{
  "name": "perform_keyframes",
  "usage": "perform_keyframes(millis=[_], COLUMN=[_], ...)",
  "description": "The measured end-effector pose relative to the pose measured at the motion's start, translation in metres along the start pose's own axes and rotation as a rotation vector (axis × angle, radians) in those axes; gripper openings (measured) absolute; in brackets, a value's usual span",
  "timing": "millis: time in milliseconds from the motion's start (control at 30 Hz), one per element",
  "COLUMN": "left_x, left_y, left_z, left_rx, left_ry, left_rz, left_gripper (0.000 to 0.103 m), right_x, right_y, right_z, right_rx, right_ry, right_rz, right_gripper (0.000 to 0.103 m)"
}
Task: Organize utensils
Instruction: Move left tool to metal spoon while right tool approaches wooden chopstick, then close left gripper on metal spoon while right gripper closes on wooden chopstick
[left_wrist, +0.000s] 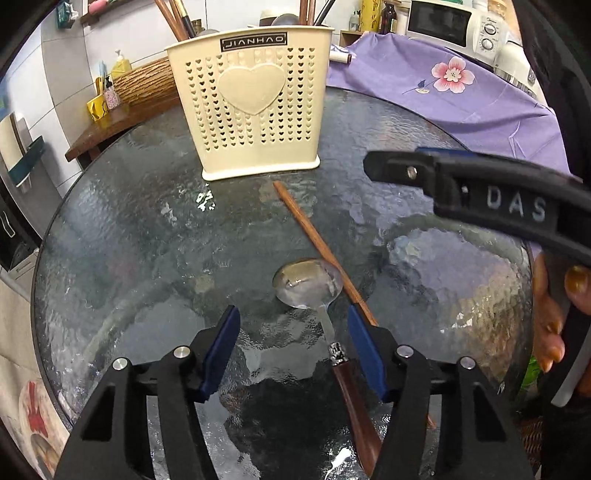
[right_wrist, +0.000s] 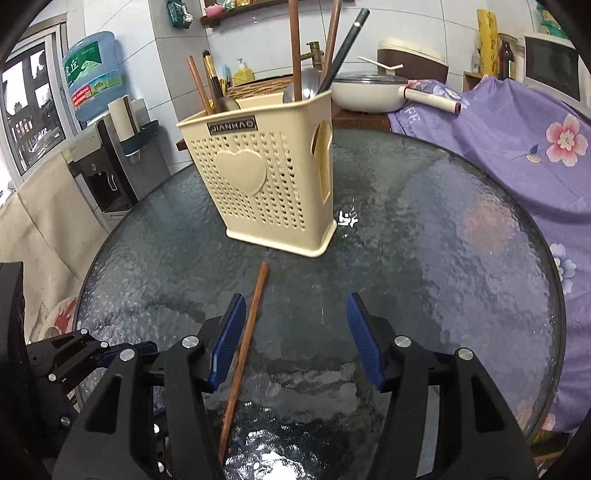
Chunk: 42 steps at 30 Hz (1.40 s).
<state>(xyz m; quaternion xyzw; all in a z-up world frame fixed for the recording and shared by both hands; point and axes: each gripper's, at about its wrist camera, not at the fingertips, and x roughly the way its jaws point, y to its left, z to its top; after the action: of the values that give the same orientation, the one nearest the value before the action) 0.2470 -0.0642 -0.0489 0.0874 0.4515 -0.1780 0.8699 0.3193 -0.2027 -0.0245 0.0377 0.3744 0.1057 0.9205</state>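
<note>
A round textured-glass table (left_wrist: 147, 229) carries everything. Near its far edge stands a cream perforated utensil holder (left_wrist: 255, 107), upright, with chopsticks and a spoon already inside. Toward the near edge lies a wooden chopstick (left_wrist: 317, 243), its tip pointing at the holder, touching a wood-handled metal spoon (left_wrist: 308, 282) beside it. The left gripper (left_wrist: 293, 343) has fingers spread around the spoon's neck. The right gripper (right_wrist: 295, 334) is spread wide, the chopstick between its fingers just inside the left one.

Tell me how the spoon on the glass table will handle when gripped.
The spoon looks rigid, so no flopping. Its polished bowl and the glass table suggest it may skid if nudged. The wooden handle probably offers surer grip than the thin metal neck.
</note>
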Motion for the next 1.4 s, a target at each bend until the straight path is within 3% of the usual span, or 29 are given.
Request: perform_keyframes(millis=[567, 633, 767, 1033, 1400], left_x=[0.024, 0.027, 0.03, 0.031, 0.032], left_y=[0.003, 0.002, 0.002, 0.003, 0.056], left_z=[0.014, 0.02, 0.026, 0.028, 0.03], left_rx=[-0.048, -0.054, -0.063, -0.036, -0.072], left_ry=[0.052, 0.061, 0.073, 0.076, 0.077], left_rz=[-0.023, -0.039, -0.052, -0.064, 0.002], left_gripper=[0.052, 0.051, 0.05, 0.047, 0.046], right_x=[0.006, 0.007, 0.007, 0.013, 0.04], right_y=[-0.011, -0.012, -0.014, -0.014, 0.018], right_z=[-0.02, -0.02, -0.02, -0.017, -0.004], right_rx=[0.028, 0.03, 0.038, 0.033, -0.047], right_ry=[0.064, 0.063, 0.061, 0.08, 0.15], right_rz=[-0.026, -0.027, -0.031, -0.034, 0.002], right_gripper=[0.058, 0.063, 0.064, 0.064, 0.064])
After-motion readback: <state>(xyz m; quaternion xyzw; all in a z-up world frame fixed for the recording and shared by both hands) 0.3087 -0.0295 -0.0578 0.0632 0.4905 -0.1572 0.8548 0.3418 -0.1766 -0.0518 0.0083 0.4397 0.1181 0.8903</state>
